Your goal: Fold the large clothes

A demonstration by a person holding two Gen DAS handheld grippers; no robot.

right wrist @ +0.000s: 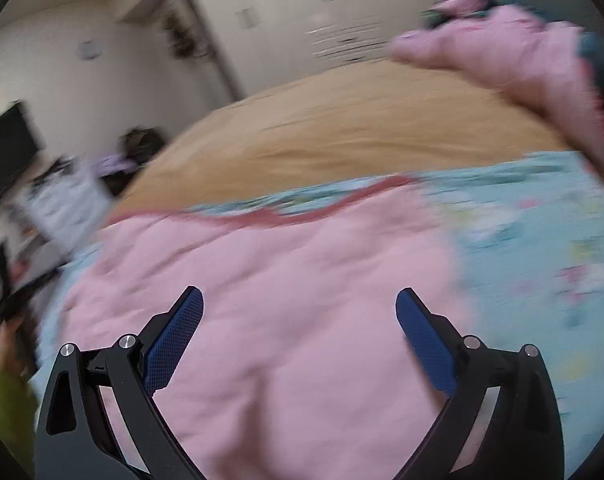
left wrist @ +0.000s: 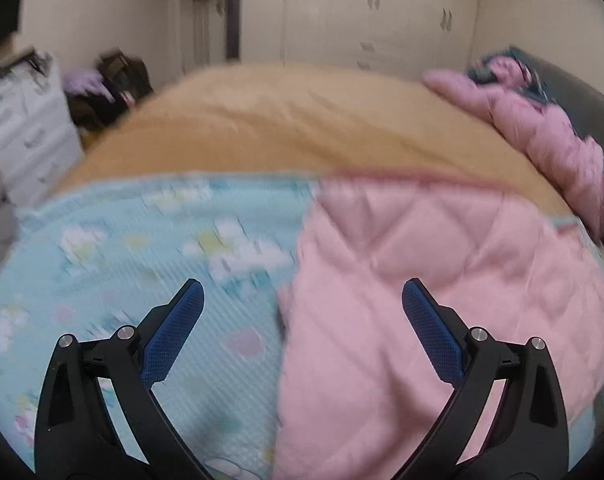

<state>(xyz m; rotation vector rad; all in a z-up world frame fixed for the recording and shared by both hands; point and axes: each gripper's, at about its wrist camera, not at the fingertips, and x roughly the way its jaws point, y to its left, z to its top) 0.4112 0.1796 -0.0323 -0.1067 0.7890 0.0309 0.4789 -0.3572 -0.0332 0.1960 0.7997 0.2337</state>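
A large quilt lies spread on the bed: a light blue side with cartoon prints (left wrist: 149,248) and a pink quilted side (left wrist: 422,280) folded over it. In the left wrist view my left gripper (left wrist: 302,300) hangs open above the seam between blue and pink, nothing between its blue pads. In the right wrist view my right gripper (right wrist: 299,308) stands open over the pink quilted part (right wrist: 281,300), with the blue printed part (right wrist: 542,240) to its right. A darker pink border (right wrist: 302,212) runs along the quilt's far edge. Both views are blurred.
An orange-tan bedsheet (left wrist: 293,128) covers the bed beyond the quilt. A crumpled pink garment (left wrist: 542,128) lies at the far right by dark cloth. White drawers (left wrist: 25,128) and dark bags (left wrist: 117,80) stand left of the bed. Wardrobes (left wrist: 362,8) line the back wall. A green sleeve (right wrist: 1,400) shows at lower left.
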